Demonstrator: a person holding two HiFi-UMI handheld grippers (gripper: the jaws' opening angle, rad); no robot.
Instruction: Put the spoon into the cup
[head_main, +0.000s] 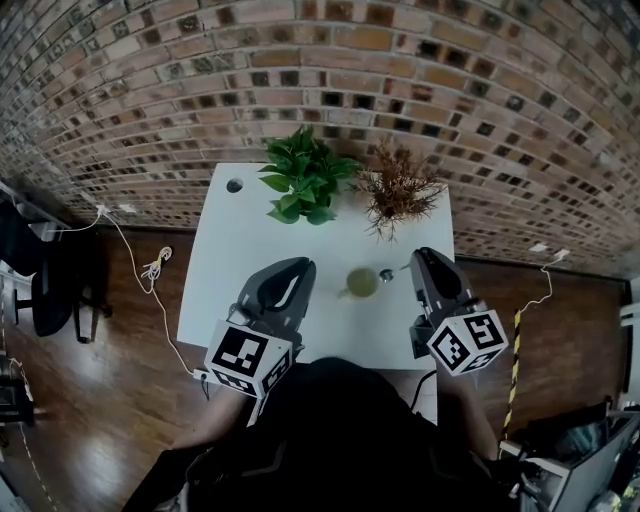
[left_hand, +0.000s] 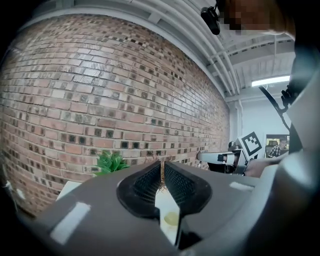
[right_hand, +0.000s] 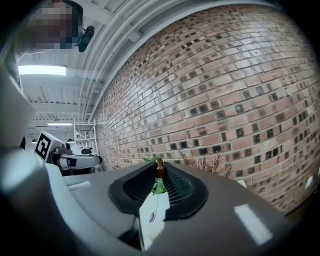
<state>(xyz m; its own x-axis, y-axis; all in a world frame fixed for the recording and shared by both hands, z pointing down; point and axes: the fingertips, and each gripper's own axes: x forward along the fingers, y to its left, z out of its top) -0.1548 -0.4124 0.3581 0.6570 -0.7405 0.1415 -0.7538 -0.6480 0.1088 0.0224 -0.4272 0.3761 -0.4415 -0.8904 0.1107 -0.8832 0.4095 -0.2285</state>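
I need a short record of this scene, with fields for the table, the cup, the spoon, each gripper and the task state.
table: white, holding a cup, a green plant and a dry plant
cup: between the two grippers, yellowish liquid inside
spoon: bowl just right of the cup, not in it
right gripper: shut on the spoon handle
left gripper: jaws together, empty, left of the cup
task: spoon not yet in cup

Open table (head_main: 240, 240) surrounds the cup (head_main: 362, 283); green plant (head_main: 303, 185) and dried plant (head_main: 398, 192) block the rear.
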